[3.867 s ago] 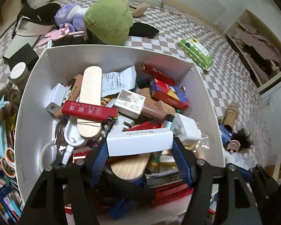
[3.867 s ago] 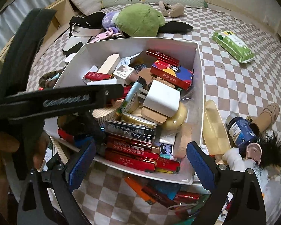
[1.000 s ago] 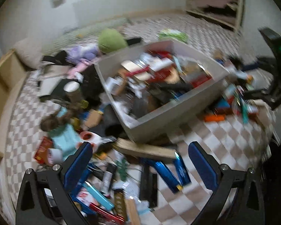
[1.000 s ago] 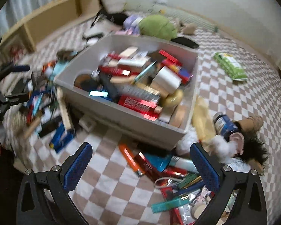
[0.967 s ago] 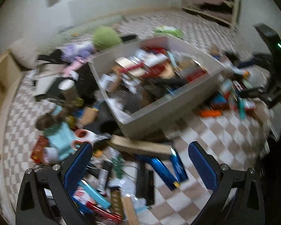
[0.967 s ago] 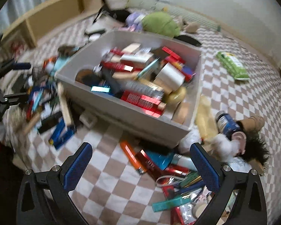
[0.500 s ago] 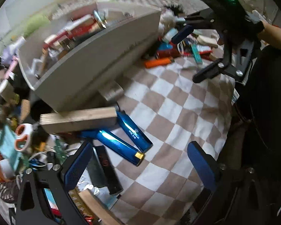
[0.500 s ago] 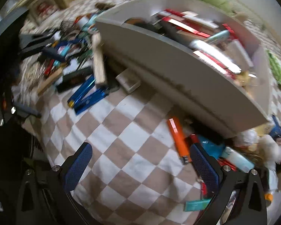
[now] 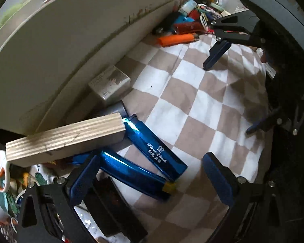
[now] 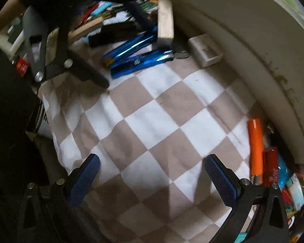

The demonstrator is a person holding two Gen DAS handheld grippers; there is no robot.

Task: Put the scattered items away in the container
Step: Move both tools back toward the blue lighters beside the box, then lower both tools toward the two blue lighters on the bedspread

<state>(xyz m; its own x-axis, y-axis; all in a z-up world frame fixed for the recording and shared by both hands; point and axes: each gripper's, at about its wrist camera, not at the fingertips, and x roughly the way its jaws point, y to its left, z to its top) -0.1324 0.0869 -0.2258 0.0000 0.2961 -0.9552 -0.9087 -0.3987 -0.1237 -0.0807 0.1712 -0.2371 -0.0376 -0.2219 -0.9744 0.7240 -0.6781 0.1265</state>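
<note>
The white container fills the upper left of the left wrist view, and its outer wall fills the upper right of the right wrist view. My left gripper is open and empty, low over two shiny blue boxes and a wooden block. My right gripper is open and empty above bare checkered bedding. An orange tube lies by its right finger. The right gripper also shows in the left wrist view, and the left gripper shows in the right wrist view.
A small grey box sits against the container wall. Black flat boxes and orange-handled scissors lie at the lower left. A pile of tubes and packets lies by the container's far corner. Red and teal packs lie at the right.
Both grippers have dropped from above the container to just over the bedding in front of it. The left gripper has closed in on the blue boxes. Both stay open and empty.
</note>
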